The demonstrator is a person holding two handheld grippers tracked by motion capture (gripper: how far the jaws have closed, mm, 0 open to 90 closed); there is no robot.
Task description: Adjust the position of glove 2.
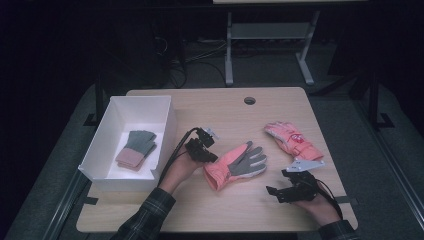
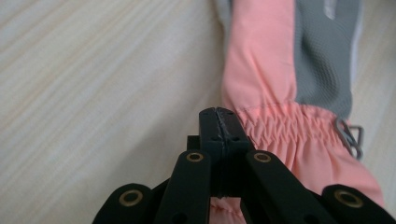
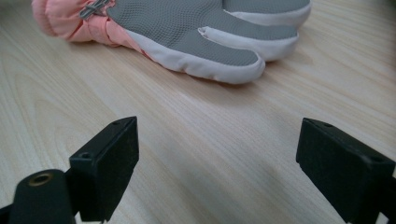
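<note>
Dark floor surrounded the wooden table (image 1: pixel 280 200). From above, the left gripper (image 1: pixel 212 157) sat at the cuff of the near glove (image 1: pixel 235 167), the right gripper (image 1: pixel 274 192) well apart, a box (image 1: pixel 167 127) on the left gripper's far side. In the left gripper view, jaws pressed together, seemingly pinching the cuff edge; judged best lifted slowly. In the right gripper view, jaws stood wide, glove ahead.
</note>
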